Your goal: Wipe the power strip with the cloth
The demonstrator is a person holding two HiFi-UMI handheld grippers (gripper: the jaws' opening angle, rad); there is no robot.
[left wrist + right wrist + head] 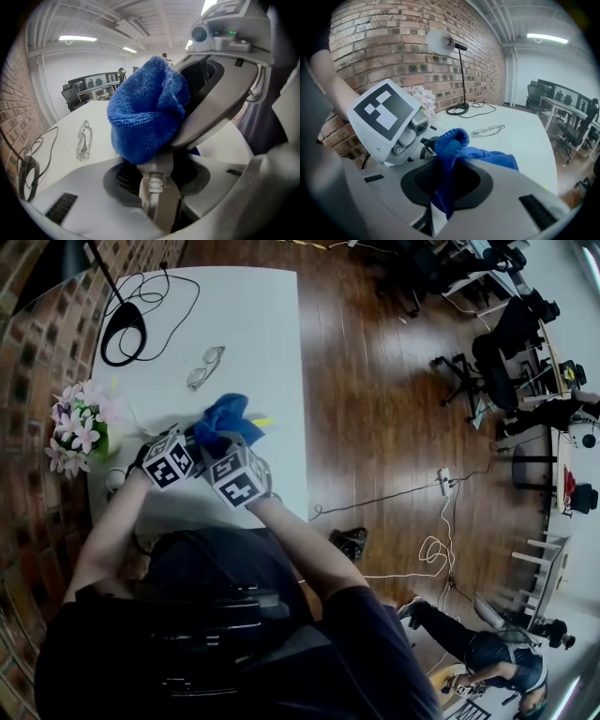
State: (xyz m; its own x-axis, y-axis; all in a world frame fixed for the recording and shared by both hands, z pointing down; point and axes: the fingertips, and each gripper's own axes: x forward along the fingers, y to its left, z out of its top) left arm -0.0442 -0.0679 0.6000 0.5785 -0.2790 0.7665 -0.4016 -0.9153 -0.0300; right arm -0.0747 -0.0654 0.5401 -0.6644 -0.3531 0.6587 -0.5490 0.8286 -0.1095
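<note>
The blue cloth [228,416] is bunched up above the white table [253,324], just ahead of both marker cubes. My right gripper [440,197] is shut on a fold of the cloth [454,150]. My left gripper [154,187] is shut on a white piece with a ribbed cord collar, apparently the power strip's [161,164] cord end. The cloth [145,110] lies against that piece's far end and hides the rest of it. In the head view the two grippers sit side by side, left [190,439] and right [221,444], and the strip is hidden under them.
A pair of glasses [204,367] lies beyond the cloth. A lamp base with a looped black cable [122,334] stands at the far left corner, and pink flowers [80,423] sit at the left edge by the brick wall. A yellow strip [263,421] lies right of the cloth.
</note>
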